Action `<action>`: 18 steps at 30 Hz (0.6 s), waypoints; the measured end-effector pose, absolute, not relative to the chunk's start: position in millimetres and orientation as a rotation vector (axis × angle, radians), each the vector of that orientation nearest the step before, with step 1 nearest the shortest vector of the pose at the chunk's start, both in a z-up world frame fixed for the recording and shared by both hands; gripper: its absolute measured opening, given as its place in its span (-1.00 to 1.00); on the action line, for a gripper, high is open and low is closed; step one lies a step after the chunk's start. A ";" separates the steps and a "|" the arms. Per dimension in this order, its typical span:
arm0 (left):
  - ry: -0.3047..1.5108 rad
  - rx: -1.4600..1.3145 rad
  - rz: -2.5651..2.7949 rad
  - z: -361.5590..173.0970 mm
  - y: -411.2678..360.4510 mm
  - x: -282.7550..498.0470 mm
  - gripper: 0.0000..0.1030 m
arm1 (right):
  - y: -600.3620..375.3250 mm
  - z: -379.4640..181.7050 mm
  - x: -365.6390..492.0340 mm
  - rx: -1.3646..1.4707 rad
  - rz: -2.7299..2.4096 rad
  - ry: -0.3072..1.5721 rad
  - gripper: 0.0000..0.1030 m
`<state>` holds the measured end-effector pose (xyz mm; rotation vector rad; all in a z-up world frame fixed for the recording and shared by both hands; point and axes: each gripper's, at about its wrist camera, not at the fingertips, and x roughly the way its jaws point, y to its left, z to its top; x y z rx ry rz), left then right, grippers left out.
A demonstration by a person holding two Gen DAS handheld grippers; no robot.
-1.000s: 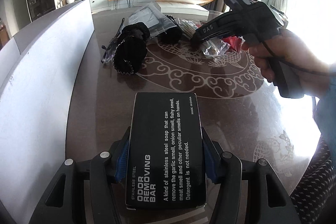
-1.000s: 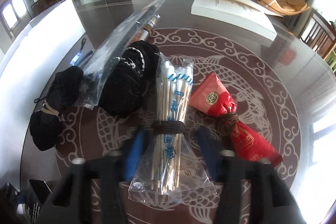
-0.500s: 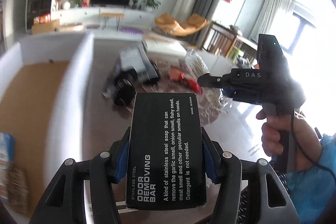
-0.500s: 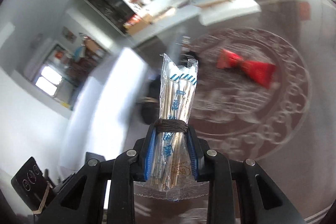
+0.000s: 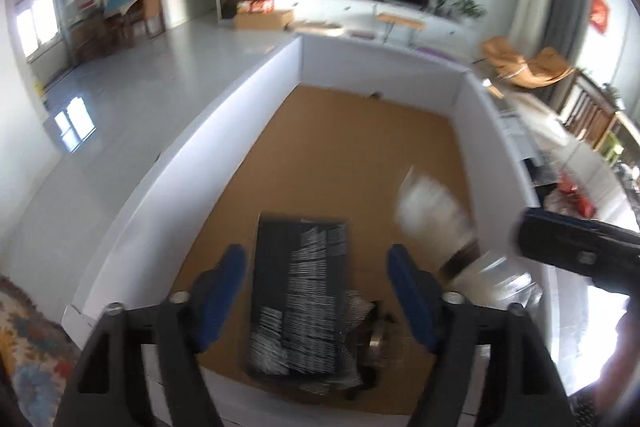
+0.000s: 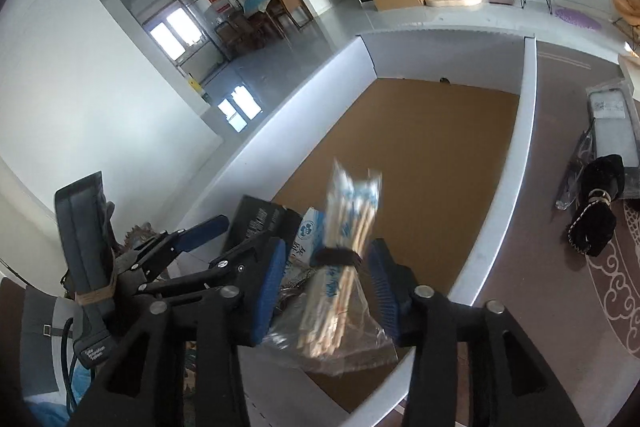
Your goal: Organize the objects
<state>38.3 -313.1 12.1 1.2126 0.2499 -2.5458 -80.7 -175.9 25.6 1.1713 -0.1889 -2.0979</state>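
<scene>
Both your grippers have just been opening over the white-walled box [image 5: 256,99]: left gripper [image 5: 316,291] clear of the black carton [image 5: 300,291], right gripper [image 6: 326,279] clear of the bagged sticks [image 6: 344,259].

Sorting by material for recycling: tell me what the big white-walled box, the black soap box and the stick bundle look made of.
Big box: likely cardboard; matte brown floor, smooth white walls.
Black soap box: probably printed paperboard; flat faces, crisp edges, white lettering, though blurred.
Stick bundle: pale sticks, apparently wood or bamboo, in glossy clear plastic film that crinkles and glints, tied with a dark band.
</scene>
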 end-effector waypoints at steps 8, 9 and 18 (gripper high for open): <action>0.185 1.096 -2.665 24.8 -264.8 37.5 0.75 | -69.1 37.9 -53.2 0.955 -2.535 -0.043 1.00; 0.180 1.099 -2.712 27.6 -249.8 33.2 0.75 | -50.6 29.0 -53.8 0.973 -2.615 -0.002 1.00; 0.075 1.263 -3.232 49.2 -73.8 33.4 0.97 | 123.3 -54.2 -34.6 1.395 -2.948 -0.077 1.00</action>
